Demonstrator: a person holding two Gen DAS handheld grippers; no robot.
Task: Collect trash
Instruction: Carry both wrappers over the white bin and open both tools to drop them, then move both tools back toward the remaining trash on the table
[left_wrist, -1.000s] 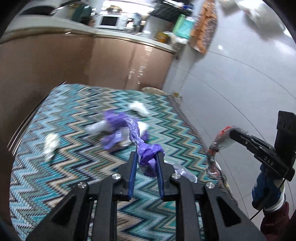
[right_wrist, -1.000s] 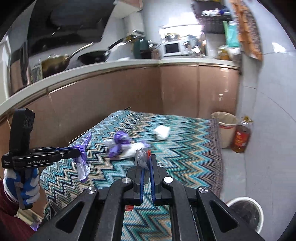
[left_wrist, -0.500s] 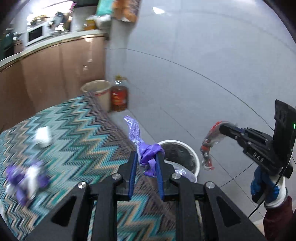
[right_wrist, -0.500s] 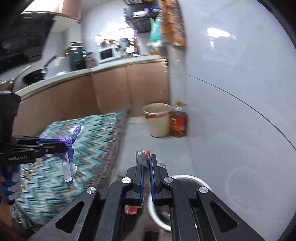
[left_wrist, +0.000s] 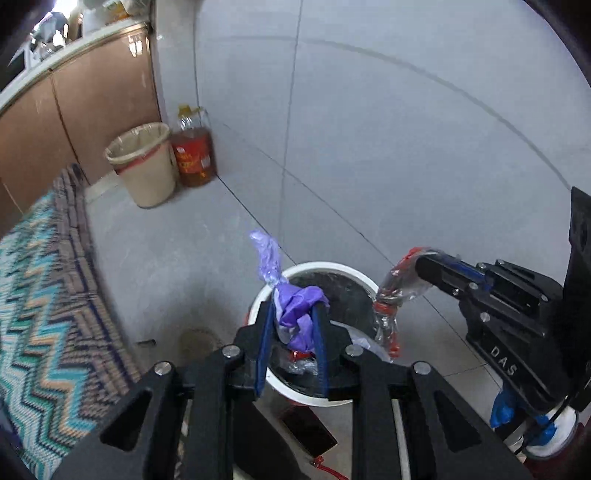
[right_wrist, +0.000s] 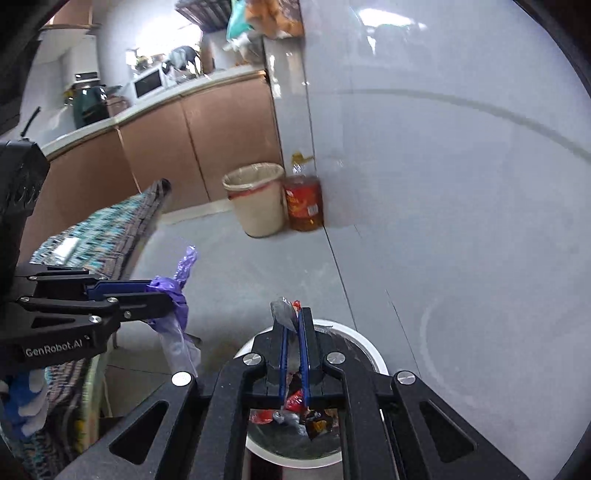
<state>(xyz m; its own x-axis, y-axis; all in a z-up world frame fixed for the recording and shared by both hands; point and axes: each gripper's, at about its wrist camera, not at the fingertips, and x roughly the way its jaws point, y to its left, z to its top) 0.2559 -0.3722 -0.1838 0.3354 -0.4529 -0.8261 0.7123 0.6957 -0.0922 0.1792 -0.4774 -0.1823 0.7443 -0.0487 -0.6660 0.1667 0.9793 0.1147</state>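
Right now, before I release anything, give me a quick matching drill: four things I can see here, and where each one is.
Things:
1. purple bag
2. clear wrapper
3. oil bottle
4. white bin

Places:
A. against the wall, beside the beige bin
B. in the right gripper
C. on the floor below both grippers
D. in the left gripper

Pairs: 1-D, 2-B, 3-A, 4-C

- "GenRobot.AI" in white letters stands on the black body of the left gripper (right_wrist: 168, 295), at the near left of the right wrist view.
- "DAS" in pale letters stands on the black body of the right gripper (left_wrist: 417, 264), at the right of the left wrist view.
- The oil bottle (right_wrist: 303, 203) has a red label; its print is too small to read.
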